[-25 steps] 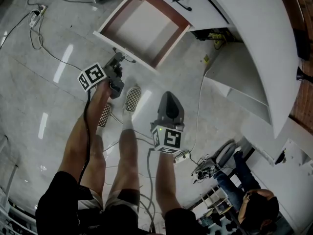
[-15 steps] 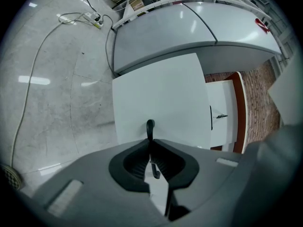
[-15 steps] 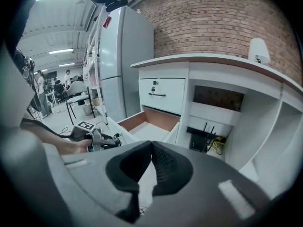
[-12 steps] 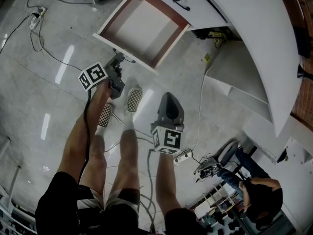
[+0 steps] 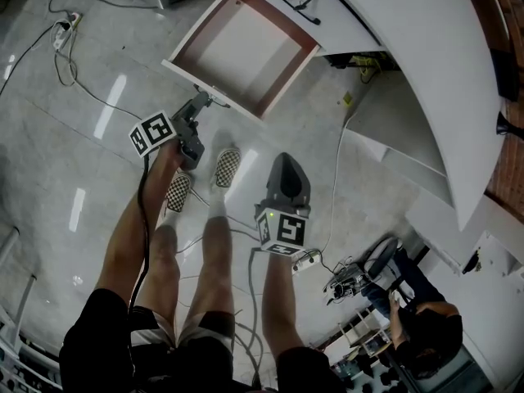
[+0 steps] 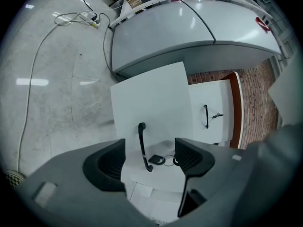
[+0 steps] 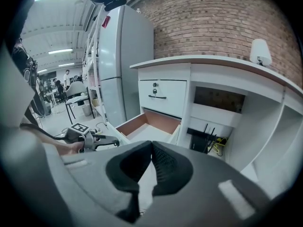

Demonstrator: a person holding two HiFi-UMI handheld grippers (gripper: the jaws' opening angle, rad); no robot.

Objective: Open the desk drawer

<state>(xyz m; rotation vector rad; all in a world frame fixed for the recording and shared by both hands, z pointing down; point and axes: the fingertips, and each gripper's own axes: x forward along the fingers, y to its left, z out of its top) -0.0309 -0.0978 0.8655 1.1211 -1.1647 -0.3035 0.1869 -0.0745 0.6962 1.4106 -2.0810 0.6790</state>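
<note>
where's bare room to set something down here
The drawer is bare inside its brown walls. The floor left of the legs, up to the cable, is free. Crowded: the power strip and cords right of the legs.

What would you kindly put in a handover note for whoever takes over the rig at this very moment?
Left gripper: its jaws have just been opening and now stand wide apart; the drawer handle is between them, not pressed.
Right gripper: shut, empty, apart from the desk.
Drawer: the lower one, pulled well out of the desk; nothing shows inside.
Done: the drawer is open.
Left: probably only backing the left gripper off the handle.
</note>
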